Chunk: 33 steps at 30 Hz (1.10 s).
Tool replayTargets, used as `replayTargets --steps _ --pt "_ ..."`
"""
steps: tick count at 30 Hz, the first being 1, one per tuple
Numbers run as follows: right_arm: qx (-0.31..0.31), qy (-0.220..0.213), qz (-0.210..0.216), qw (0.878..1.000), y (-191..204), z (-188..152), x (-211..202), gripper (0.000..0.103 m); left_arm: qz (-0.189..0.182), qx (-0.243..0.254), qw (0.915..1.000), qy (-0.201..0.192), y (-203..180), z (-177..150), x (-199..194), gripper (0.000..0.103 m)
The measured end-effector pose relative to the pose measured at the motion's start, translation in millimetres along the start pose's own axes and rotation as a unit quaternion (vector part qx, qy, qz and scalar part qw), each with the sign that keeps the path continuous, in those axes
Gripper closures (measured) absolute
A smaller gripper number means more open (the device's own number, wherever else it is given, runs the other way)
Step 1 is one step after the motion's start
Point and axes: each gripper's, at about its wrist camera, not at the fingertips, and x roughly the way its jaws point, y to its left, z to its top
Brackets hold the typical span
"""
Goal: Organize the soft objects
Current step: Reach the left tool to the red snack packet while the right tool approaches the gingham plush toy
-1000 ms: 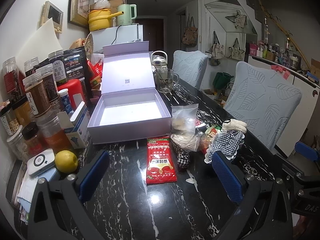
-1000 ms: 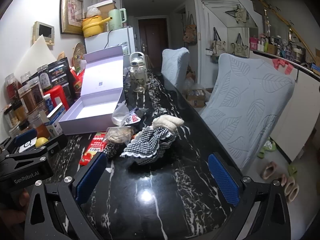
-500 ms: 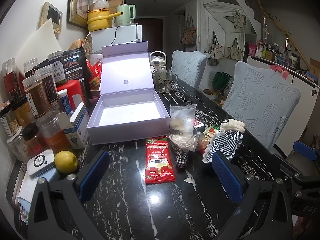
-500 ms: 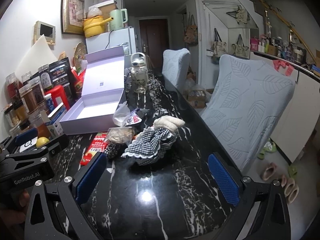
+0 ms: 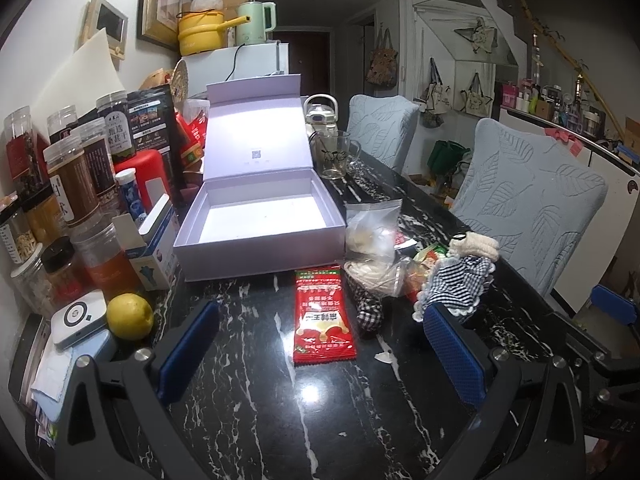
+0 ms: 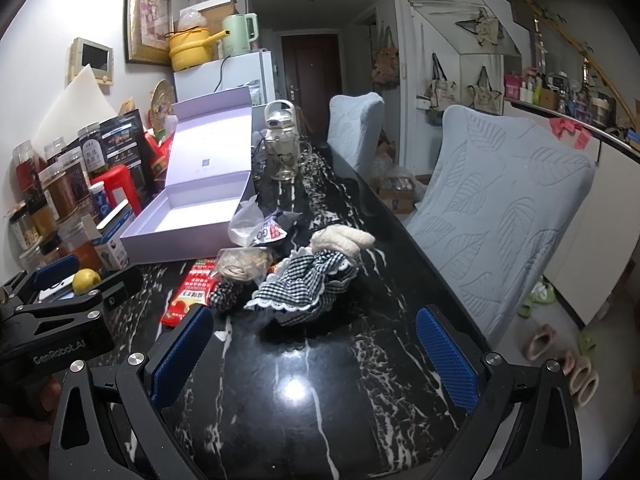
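Right wrist view: checkered cloth [image 6: 304,286] lies ahead of the released, empty right hand-held gripper [image 6: 314,356]

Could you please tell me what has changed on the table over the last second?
Very little: both cameras' framing shifts slightly. The left gripper and right gripper stay open and empty above the table. The lavender box, red packet and checked cloth lie where they were.

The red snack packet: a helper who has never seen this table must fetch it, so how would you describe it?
Find the open lavender box on the black marble table. Just in front of its near wall lies the red snack packet, flat on the marble. It is the only flat, glossy red thing there; the checked cloth and clear bags to its right are rumpled.
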Motion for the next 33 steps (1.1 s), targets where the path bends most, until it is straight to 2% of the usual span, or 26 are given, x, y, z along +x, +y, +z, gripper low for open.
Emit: replayTargets --steps 10,15,20,33 --pt "0.005 0.015 0.008 1.0 -2 -7 22 0.0 0.015 -0.02 0.9995 0.018 20 -5 35 0.0" --pt "-0.001 0.024 0.011 1.0 1 -11 34 0.0 0.02 -0.011 0.9985 0.049 23 -5 65 0.0" --pt "-0.01 0.022 0.015 1.0 3 -10 40 0.0 0.011 -0.022 0.9972 0.071 29 -5 85 0.0" --pt "-0.001 0.032 0.041 0.999 -4 0 64 0.0 -0.008 0.017 0.9904 0.137 11 0 134 0.0"
